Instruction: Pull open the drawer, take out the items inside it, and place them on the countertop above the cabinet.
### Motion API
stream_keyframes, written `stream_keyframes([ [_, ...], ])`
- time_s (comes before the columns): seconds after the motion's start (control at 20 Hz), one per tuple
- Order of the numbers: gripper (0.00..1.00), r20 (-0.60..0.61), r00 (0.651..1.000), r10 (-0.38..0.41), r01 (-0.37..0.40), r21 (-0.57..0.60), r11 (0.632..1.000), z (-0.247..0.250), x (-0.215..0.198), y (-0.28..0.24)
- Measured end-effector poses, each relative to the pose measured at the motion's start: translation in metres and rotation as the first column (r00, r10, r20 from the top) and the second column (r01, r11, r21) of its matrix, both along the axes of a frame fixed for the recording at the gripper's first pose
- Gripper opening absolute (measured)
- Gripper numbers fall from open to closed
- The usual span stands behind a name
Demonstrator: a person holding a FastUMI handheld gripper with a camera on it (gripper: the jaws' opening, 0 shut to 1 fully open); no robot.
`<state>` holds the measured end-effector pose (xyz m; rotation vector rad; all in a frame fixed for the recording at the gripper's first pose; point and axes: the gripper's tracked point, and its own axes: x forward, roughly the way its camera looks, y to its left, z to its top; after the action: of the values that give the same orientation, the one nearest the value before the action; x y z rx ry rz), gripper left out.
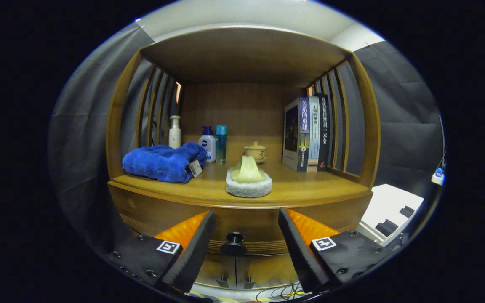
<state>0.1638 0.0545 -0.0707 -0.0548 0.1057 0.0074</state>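
Note:
A wooden cabinet stands in front of me with its countertop (310,189) at mid height. Below the countertop the drawer front (246,225) is closed, and its dark round knob (234,244) sits between my fingers. My gripper (246,242) is open, one finger on each side of the knob without touching it. On the countertop lie a folded blue towel (164,162) to the left and a round scrubber with a pale handle (248,180) in the middle, near the front edge. The inside of the drawer is hidden.
At the back of the countertop stand a white pump bottle (174,132), a white lotion bottle (208,143), a teal bottle (221,143) and a small lidded cup (255,152). Upright books (307,134) fill the right side. Lower cabinet doors (234,269) sit beneath; a white box (390,210) stands right.

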Motion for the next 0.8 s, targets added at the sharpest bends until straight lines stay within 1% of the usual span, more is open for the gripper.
stream_keyframes([
  [0.25, 0.97, 0.056, 0.997, 0.044, -0.043, -0.027, 0.999, 0.039, -0.044, -0.001],
  [0.4, 0.96, 0.086, 0.993, 0.078, -0.077, -0.024, 0.997, 0.059, -0.072, 0.003],
  [0.65, 0.97, 0.100, 0.990, 0.096, -0.094, -0.024, 0.995, 0.076, -0.112, -0.004],
  [0.8, 0.98, 0.112, 0.989, 0.094, -0.091, -0.025, 0.996, 0.080, -0.129, -0.010],
])
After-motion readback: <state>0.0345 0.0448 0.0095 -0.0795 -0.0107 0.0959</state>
